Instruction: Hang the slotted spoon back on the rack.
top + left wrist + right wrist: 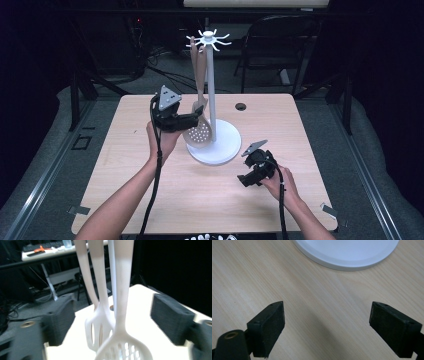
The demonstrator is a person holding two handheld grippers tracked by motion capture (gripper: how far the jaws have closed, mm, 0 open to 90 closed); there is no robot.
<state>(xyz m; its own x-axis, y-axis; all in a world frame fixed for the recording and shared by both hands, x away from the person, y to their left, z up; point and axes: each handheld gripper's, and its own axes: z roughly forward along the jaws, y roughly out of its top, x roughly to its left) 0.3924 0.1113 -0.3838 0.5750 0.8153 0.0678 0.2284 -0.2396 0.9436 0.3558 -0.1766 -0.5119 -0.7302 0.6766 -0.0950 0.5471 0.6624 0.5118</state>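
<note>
On the wooden table (150, 200), the right gripper (249, 180) sits low near the table at about four o'clock from the stand's round base (220, 145); its jaws stand wide apart with nothing between them, and the right gripper view shows bare wood (299, 290) under them and the base's rim (347, 263) beyond. At about nine o'clock from the white pole (211, 90), the left gripper (197, 114) is level with the hanging utensils, its jaws spread wide and not pressing anything. Between them hangs the skimmer spoon (123, 315), with the slotted spatula (98, 320) just behind, both hanging from the hook crown (207, 39) at twelve o'clock.
</note>
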